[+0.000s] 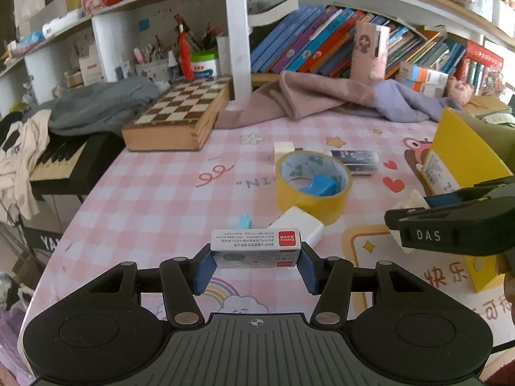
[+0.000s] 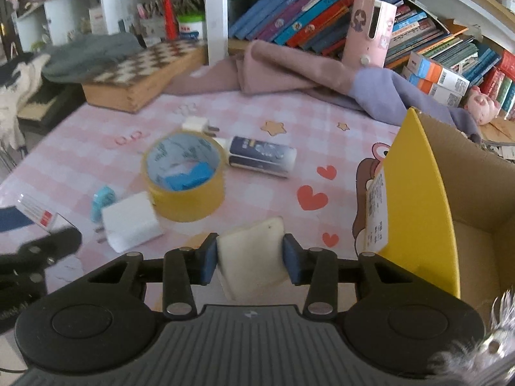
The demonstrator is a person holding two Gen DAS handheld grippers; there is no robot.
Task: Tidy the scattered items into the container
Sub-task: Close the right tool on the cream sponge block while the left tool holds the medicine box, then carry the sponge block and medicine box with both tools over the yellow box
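My left gripper is shut on a small white Comix box, held above the pink checked tablecloth. My right gripper is shut on a cream-white sponge-like block, just left of the yellow cardboard box, which is open. On the cloth lie a yellow tape roll with a blue piece inside, a white charger, a small blue item, a dark tube and a small white plug. The right gripper also shows in the left wrist view.
A wooden chessboard box sits at the back left beside a grey cloth. Pink and purple cloths lie at the back. Shelves with books stand behind. A keyboard sits off the table's left edge.
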